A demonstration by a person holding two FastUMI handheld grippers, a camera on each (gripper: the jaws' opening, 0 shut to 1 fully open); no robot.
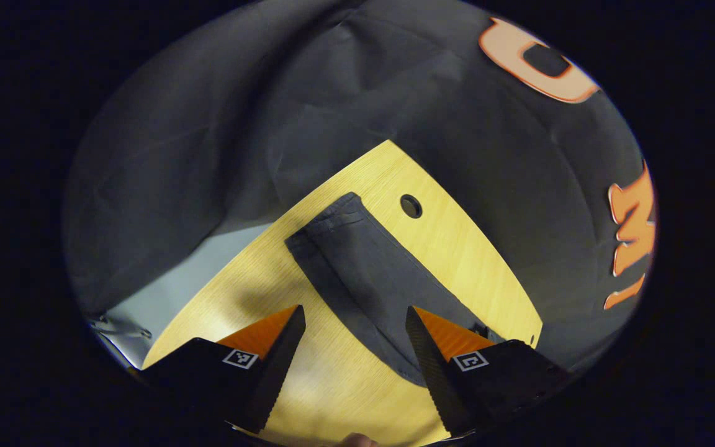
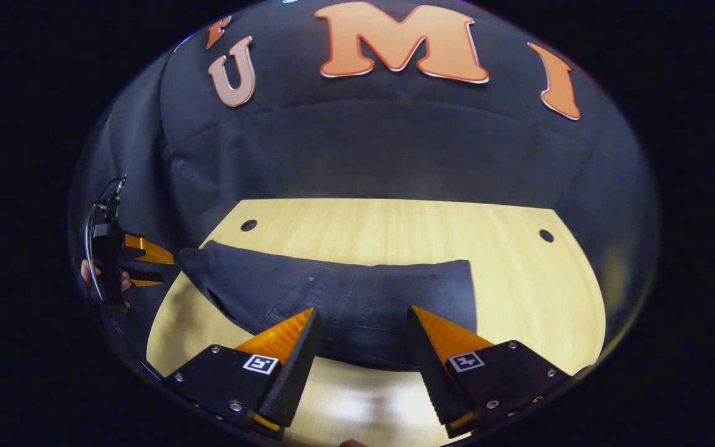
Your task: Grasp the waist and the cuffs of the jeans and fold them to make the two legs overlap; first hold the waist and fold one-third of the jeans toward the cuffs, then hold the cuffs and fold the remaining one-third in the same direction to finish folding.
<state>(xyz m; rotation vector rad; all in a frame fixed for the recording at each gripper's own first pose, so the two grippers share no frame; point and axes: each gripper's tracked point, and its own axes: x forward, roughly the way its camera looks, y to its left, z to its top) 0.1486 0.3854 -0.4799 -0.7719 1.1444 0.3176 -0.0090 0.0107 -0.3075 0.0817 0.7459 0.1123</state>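
**Q:** What does the left gripper view show?

**A:** A light wooden tabletop [image 1: 457, 248] runs from lower left up to the centre of the frame, against the booth's black cloth wall. Dark jeans [image 1: 364, 273] lie flat on it, stretching from the lower right up to the middle, where a hemmed cuff end sits near a round hole [image 1: 411, 205] in the wood. At the bottom, the left gripper [image 1: 352, 316] has its fingers spread wide with nothing between them but bare wood and the edge of the denim. The right-hand finger overlaps the jeans in the picture; I cannot tell whether it touches them.

**Q:** And the right gripper view?

**A:** The tabletop [image 2: 519, 261] fills the middle of the frame. The jeans [image 2: 357, 292] lie across it from centre left to just right of centre, with pocket stitching visible in the middle and a straight edge at their right end. At the bottom, the right gripper [image 2: 362, 316] is also wide open and holds nothing; its fingertips [image 2: 308, 323] sit over the near edge of the denim. Whether they touch it is unclear.

**Q:** Anything else?

**A:** At the far left edge of that view, the left gripper [image 2: 159, 267] appears small, held by a hand [image 2: 87, 273], just beside the left end of the jeans. Two holes mark the tabletop's far corners.
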